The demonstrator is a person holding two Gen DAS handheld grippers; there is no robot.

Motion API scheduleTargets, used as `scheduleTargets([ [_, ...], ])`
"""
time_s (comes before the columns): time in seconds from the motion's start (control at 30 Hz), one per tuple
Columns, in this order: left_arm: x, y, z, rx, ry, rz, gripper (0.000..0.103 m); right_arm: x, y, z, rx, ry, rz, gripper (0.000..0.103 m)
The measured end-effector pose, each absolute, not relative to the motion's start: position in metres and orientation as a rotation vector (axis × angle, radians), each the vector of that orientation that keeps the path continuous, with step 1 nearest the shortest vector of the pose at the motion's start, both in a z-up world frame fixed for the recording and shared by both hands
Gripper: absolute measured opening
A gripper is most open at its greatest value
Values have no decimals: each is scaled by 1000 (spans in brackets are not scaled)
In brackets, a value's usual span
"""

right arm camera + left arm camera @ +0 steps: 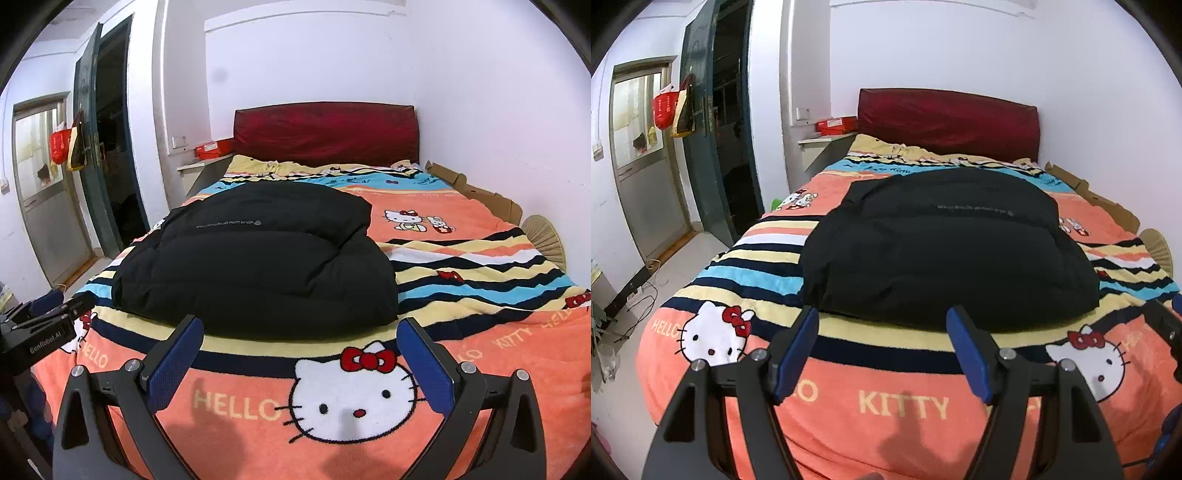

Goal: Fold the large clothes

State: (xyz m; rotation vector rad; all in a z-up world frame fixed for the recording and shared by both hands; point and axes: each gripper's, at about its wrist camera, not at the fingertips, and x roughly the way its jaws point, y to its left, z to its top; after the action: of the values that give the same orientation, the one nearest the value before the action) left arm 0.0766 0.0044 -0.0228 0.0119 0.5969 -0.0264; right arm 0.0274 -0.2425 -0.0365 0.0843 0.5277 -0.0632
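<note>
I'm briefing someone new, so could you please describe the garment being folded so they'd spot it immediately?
Start at the bed with the dark red headboard and Hello Kitty blanket. The black padded jacket lies folded on it, the only plain dark item there.

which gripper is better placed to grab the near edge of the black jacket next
Left, marginally. The left gripper hangs open with its fingertips right at the black jacket's near hem. The right gripper is open too, but a strip of blanket shows between it and the hem.
</note>
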Motion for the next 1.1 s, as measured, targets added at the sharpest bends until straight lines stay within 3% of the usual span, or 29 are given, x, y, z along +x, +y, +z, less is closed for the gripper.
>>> scheduleTargets([
  [1.1, 98, 12, -59, 42, 651, -18, 70, 48, -266, -73, 138, 630, -114, 102],
])
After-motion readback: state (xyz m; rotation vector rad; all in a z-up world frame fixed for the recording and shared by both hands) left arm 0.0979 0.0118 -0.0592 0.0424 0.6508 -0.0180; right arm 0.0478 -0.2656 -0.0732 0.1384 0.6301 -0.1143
